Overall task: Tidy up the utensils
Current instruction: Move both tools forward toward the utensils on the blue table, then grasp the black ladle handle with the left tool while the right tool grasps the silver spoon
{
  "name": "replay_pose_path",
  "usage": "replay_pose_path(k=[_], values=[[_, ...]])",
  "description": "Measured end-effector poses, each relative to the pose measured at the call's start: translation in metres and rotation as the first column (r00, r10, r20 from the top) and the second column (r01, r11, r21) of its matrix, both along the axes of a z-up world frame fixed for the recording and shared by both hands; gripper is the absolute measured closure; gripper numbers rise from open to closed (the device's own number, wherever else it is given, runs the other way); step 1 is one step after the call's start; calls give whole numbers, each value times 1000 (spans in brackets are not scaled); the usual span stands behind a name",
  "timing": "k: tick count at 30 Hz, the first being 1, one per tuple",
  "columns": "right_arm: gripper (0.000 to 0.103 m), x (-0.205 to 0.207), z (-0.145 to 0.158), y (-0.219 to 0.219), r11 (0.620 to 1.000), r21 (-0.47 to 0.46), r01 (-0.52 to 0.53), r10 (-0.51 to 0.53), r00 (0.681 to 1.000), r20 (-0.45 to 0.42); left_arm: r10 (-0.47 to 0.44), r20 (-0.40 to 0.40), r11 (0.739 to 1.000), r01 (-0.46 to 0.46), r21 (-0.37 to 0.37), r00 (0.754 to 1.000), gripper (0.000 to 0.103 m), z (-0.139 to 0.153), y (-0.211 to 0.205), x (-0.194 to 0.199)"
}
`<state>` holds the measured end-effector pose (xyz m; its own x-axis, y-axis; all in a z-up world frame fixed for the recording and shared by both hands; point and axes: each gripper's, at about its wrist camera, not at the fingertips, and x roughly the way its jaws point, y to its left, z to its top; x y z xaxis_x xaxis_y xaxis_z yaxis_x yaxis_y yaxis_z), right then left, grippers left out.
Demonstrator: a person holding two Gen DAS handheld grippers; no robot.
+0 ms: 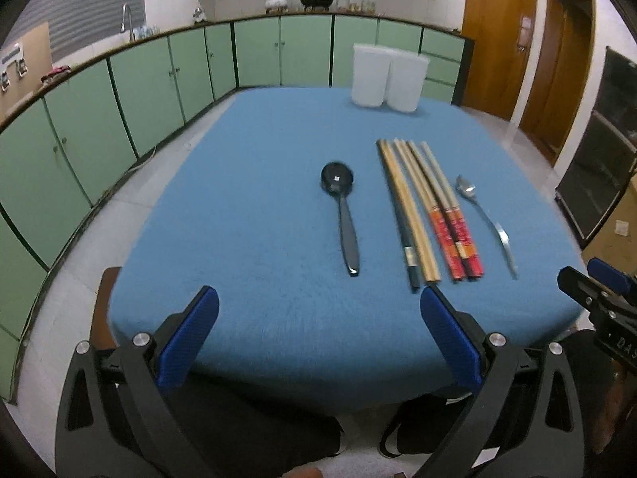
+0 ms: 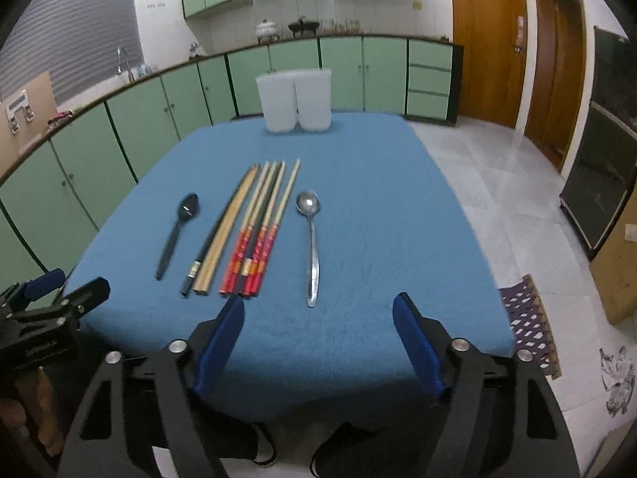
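A blue cloth covers the table (image 1: 258,207) (image 2: 390,215). On it lie a black spoon (image 1: 342,215) (image 2: 175,235), several chopsticks (image 1: 426,211) (image 2: 247,235) side by side, some with red handles, and a metal spoon (image 1: 487,221) (image 2: 312,247). Two white containers (image 1: 388,77) (image 2: 294,99) stand together at the far edge. My left gripper (image 1: 318,298) hovers open over the near edge, short of the black spoon's handle. My right gripper (image 2: 318,306) is open and empty just short of the metal spoon's handle. Each gripper shows at the other view's edge.
Green cabinets (image 1: 159,79) run along the left and back walls. Wooden doors (image 2: 517,47) stand at the right, with a dark appliance (image 2: 597,183) and a cardboard box (image 2: 621,271) on the tiled floor. A patterned mat (image 2: 529,318) lies beside the table.
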<state>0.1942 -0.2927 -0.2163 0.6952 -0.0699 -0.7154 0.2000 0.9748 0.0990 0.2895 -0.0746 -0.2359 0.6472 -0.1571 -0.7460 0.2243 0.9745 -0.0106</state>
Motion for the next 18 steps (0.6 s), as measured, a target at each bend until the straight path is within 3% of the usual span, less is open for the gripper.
replay_pose_path(k=[6,11,18], values=[[50,23,-26,-3,999,25,-21,22,999,-46,-4,-64,1000,5,14,998,5,-24,-6,22],[63,36,-40,-5,999,39,-32,34,998,-62,-10,-73,999,13,42,997,5,-35,-12,27],[64,41,-43,-4,998,1,-55,55,998,-41,0,-36,999,2,43,999,5,-40,-14,33]])
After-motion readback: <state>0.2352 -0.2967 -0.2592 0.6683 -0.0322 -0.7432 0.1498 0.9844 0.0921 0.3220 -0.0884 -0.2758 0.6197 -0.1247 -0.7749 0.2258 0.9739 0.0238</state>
